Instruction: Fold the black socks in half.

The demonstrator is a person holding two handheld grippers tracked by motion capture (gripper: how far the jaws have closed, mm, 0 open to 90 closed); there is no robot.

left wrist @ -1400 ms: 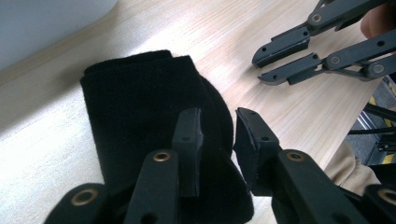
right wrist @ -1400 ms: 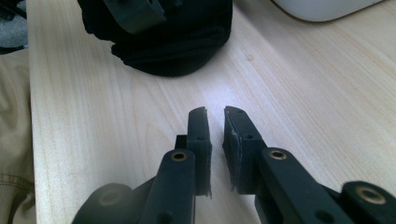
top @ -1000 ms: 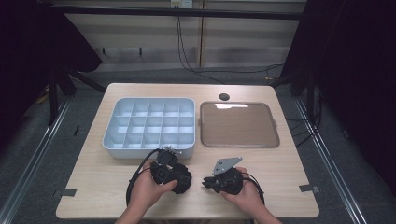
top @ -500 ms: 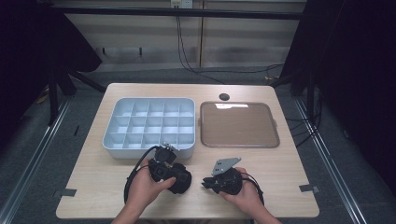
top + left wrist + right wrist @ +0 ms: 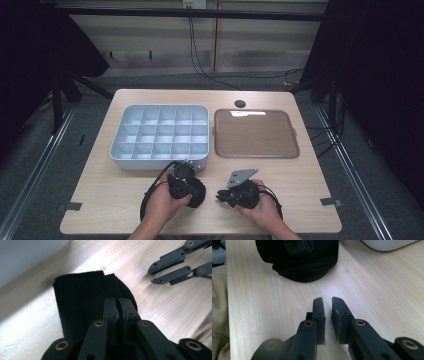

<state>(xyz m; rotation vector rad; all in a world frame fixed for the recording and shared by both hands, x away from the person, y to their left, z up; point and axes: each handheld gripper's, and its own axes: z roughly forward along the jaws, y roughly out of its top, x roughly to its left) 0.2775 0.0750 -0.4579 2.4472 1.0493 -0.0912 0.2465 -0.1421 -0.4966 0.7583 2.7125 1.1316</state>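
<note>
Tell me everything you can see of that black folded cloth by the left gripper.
The black folded cloth looks like soft ribbed knit fabric, maybe a sock, doubled into a thick bundle with a straight folded edge and a rounded end. It lies on the light wooden table, just in front of the pale grey compartment tray, apart from it. The left gripper has just been closing its jaws and now pinches the cloth's near edge; the person's left hand holds that gripper.

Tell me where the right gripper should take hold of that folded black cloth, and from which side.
Take the black cloth at its rounded folded edge, the side facing the right gripper, coming in low and level across the table. That edge bulges clear of the left gripper, whose jaws have just closed on the cloth's other part.
</note>
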